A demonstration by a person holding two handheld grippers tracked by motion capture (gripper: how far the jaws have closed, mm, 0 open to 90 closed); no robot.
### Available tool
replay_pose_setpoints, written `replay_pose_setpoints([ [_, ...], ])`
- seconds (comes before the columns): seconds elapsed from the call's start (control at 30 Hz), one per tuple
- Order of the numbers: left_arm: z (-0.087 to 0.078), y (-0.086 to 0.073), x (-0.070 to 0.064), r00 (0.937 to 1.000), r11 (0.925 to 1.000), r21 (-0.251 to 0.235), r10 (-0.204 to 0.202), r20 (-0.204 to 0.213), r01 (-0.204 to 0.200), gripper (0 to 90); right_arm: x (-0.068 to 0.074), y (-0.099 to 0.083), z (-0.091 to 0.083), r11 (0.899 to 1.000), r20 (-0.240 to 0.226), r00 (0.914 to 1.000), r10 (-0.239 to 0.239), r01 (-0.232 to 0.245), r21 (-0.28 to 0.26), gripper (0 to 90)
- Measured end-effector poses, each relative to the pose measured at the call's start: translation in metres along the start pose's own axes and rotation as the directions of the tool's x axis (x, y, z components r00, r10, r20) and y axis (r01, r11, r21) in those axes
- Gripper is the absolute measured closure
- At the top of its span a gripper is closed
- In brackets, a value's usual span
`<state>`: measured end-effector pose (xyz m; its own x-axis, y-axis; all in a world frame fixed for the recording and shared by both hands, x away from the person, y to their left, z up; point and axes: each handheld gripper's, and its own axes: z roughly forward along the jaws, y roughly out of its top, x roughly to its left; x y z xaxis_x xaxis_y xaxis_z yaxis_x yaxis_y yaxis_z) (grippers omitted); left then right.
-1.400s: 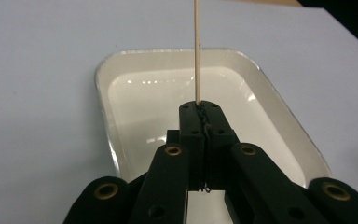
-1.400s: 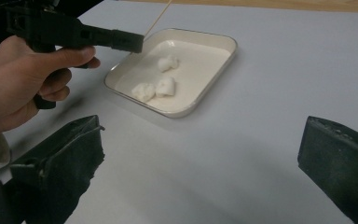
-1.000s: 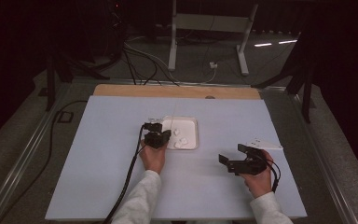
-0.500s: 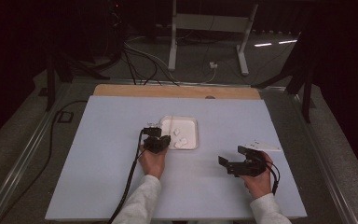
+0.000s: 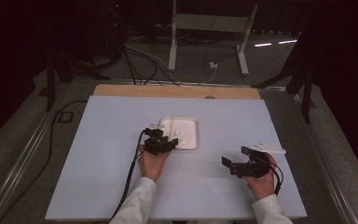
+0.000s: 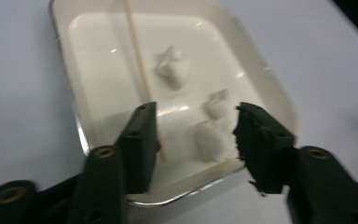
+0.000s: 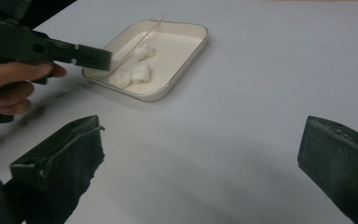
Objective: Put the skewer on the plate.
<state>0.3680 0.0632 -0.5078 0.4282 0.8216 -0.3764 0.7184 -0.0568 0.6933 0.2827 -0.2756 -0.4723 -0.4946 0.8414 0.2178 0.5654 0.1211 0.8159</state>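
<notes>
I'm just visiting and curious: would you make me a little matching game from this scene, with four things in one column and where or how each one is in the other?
Things:
1. white tray
2. thin wooden stick
3. left hand-held gripper
4. right hand-held gripper

States:
A. open over bare table, away from the tray
B. leaning across the tray's rim
C. open at the tray's near edge, over the white lumps
D. sitting on the pale blue table, holding three white lumps

Pairs: 1-D, 2-B, 3-C, 4-A

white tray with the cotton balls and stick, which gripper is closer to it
Left. The left gripper hangs open at the near edge of the white tray, jaws over its cotton balls. The right gripper is open over bare table, well off to the tray's right.
</notes>
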Motion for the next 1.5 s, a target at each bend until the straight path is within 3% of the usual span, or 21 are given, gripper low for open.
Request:
replay_pose_setpoints([
  [0.13, -0.016, 0.004, 0.002, 0.9997, 0.9988, -0.045, 0.019, 0.014, -0.018, 27.7, -0.003, -0.002, -0.003, 1.000, 0.010, 0.9999, 0.002, -0.002, -0.009, 0.0],
  [0.3, -0.047, 0.006, 0.001, 0.9971, 0.9880, -0.138, 0.074, 0.020, -0.070, 16.5, -0.004, -0.004, -0.005, 1.000, 0.027, 0.9994, -0.022, 0.022, -0.019, 0.0],
  [0.4, -0.068, 0.005, 0.002, 0.9922, 0.9750, -0.186, 0.124, 0.006, -0.121, 9.4, -0.003, -0.005, -0.007, 0.999, 0.029, 0.9989, -0.038, 0.039, -0.033, 0.0],
  [0.53, -0.094, -0.002, 0.007, 0.9861, 0.9564, -0.240, 0.163, -0.033, -0.166, 1.6, -0.002, -0.006, -0.011, 0.996, 0.033, 0.9969, -0.071, 0.073, -0.050, 0.0],
  [0.67, -0.116, -0.015, 0.014, 0.9732, 0.9349, -0.270, 0.217, -0.075, -0.230, 0.6, -0.003, -0.008, -0.013, 0.994, 0.030, 0.9960, -0.085, 0.087, -0.069, 0.0],
  [0.87, -0.145, -0.034, 0.031, 0.9647, 0.9070, -0.329, 0.241, -0.107, -0.263, 0.6, -0.006, -0.012, -0.015, 0.992, 0.030, 0.9955, -0.090, 0.092, -0.082, 0.0],
  [1.03, -0.165, -0.050, 0.043, 0.9537, 0.8899, -0.346, 0.259, -0.152, -0.297, 0.6, -0.010, -0.014, -0.015, 0.992, 0.032, 0.9955, -0.090, 0.092, -0.089, 0.0],
  [1.33, -0.181, -0.068, 0.061, 0.9566, 0.8845, -0.377, 0.213, -0.199, -0.275, 0.7, -0.014, -0.017, -0.017, 0.989, 0.039, 0.9949, -0.093, 0.097, -0.113, 0.0],
  [1.5, -0.188, -0.074, 0.067, 0.9527, 0.8778, -0.391, 0.197, -0.231, -0.277, 0.7, -0.020, -0.020, -0.022, 0.987, 0.045, 0.9949, -0.091, 0.096, -0.129, 0.0],
])
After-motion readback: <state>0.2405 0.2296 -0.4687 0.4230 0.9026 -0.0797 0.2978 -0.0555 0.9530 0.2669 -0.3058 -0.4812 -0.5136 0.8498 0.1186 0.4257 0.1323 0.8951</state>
